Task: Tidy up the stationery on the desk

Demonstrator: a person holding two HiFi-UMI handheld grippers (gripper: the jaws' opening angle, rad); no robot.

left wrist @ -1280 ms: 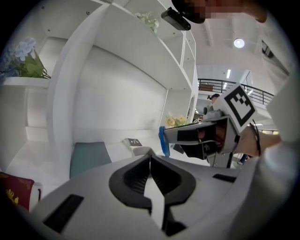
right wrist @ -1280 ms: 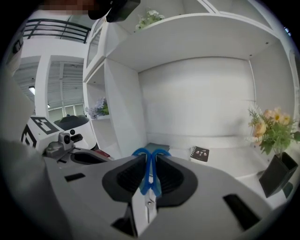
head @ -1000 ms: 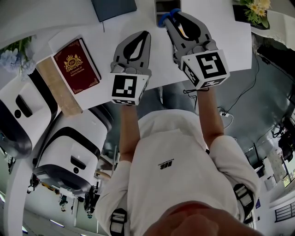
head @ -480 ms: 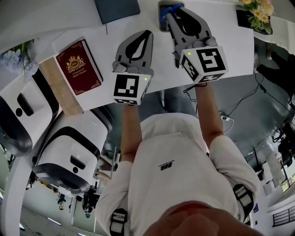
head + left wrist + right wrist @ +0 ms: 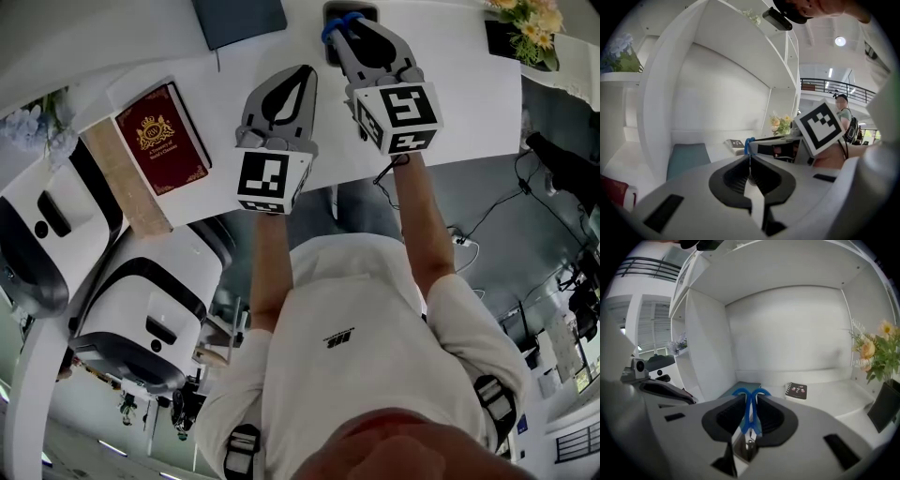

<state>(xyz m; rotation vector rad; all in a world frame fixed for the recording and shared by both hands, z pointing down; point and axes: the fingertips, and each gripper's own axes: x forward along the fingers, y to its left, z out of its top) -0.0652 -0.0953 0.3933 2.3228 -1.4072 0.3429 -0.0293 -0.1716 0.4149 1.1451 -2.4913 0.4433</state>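
My right gripper (image 5: 343,26) is shut on blue-handled scissors (image 5: 749,414), whose handle loops (image 5: 336,22) stick out past the fingertips. It hovers over the white desk (image 5: 450,66) just short of a small black spiral notebook (image 5: 796,390). My left gripper (image 5: 303,73) is shut with nothing in it, beside and slightly behind the right one. In the left gripper view the right gripper (image 5: 787,146) shows with the scissors' blue loop (image 5: 749,143) at its tip.
A teal book (image 5: 239,19) lies at the back left of the desk. A red book with a gold crest (image 5: 159,138) sits nearer the left edge. A flower pot (image 5: 523,21) stands at the right, and white machines (image 5: 42,234) lie below left.
Both grippers have moved forward over the desk. The right one carried the scissors up to the small notebook at the back.
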